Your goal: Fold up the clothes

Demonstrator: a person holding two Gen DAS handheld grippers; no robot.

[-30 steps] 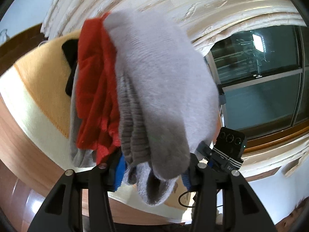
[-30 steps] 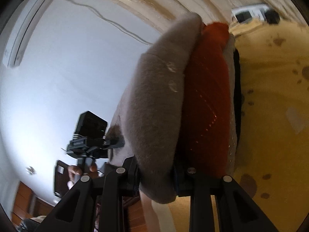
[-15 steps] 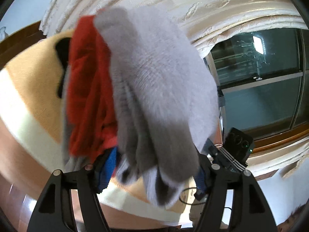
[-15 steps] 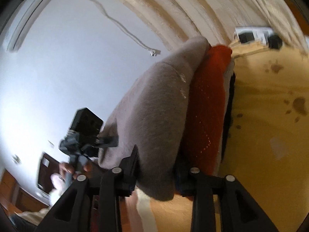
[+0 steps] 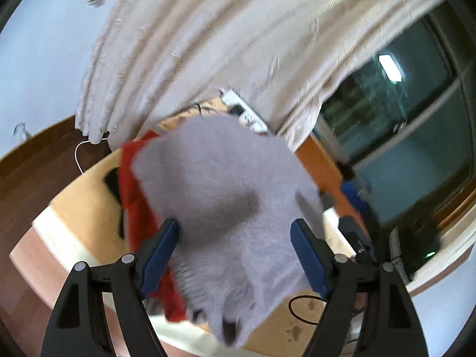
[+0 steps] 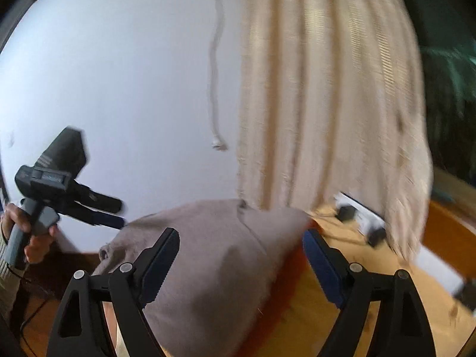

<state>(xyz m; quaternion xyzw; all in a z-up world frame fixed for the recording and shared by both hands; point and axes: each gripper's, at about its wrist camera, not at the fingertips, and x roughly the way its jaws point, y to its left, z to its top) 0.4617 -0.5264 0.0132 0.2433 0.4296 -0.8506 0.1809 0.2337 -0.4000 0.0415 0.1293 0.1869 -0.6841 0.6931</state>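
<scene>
A folded stack lies on the orange bed cover (image 5: pixel 80 211), a fuzzy grey sweater (image 5: pixel 226 196) on top and a red garment (image 5: pixel 134 199) under it. My left gripper (image 5: pixel 235 238) is open, its blue pads wide apart on either side of the sweater's near end and holding nothing. In the right wrist view the grey sweater (image 6: pixel 208 255) and a strip of the red garment (image 6: pixel 293 282) show between the spread fingers of my open right gripper (image 6: pixel 241 247). A hand (image 6: pixel 26 232) holds the left gripper (image 6: pixel 116 215) at the stack's far left edge. Both views are motion-blurred.
A cream curtain (image 5: pixel 226 44) hangs behind the bed, beside a dark window (image 5: pixel 401 136). A white power strip (image 6: pixel 357 217) lies at the bed's far edge. A cable (image 6: pixel 215 89) hangs down the white wall. Brown wooden floor (image 5: pixel 32 163) lies left of the bed.
Both grippers, shut on the hanging stack before, have opened and let it go. The stack now lies lower on the bed cover, and both cameras have swung toward the curtain.
</scene>
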